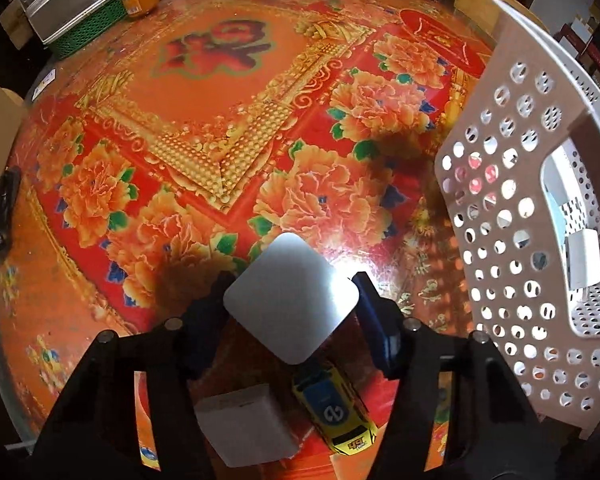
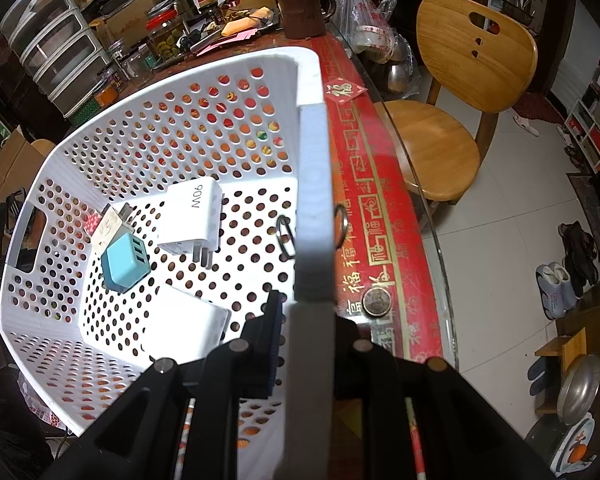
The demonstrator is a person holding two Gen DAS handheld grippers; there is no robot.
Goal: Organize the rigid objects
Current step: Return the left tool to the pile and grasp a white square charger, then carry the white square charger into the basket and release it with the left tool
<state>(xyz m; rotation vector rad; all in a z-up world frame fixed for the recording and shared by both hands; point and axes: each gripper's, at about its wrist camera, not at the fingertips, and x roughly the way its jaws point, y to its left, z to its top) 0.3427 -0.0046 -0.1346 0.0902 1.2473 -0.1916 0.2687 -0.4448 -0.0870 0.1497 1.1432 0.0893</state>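
Two grippers are busy here, w/ one big job: put the hard things in the white basket [image 2: 100,184].

Biggest first. We see the round table [image 1: 220,92] w/ its red and gold flower cloth. The basket sits on it, near the edge by the wood chair [image 2: 460,100]. Our right gripper [image 2: 312,320] pinches the basket's rim and tips it up, so its holey wall [image 1: 512,200] stands tall in the left view.

Inside the basket lie a white 90W charger [image 2: 192,216], a blue charger [image 2: 124,260] and 1 more white block [image 2: 188,320], all close together.

Our left gripper [image 1: 292,300] is closed on a white square charger [image 1: 290,300], held above the table, just left of the basket.

Below it, a white cube [image 1: 244,424] and a yellow toy car [image 1: 336,412] wait on the table, side by side.

We think the step now is carrying. Next we need to swing right, go over the rim, then let go. Careful not to bump the wall!
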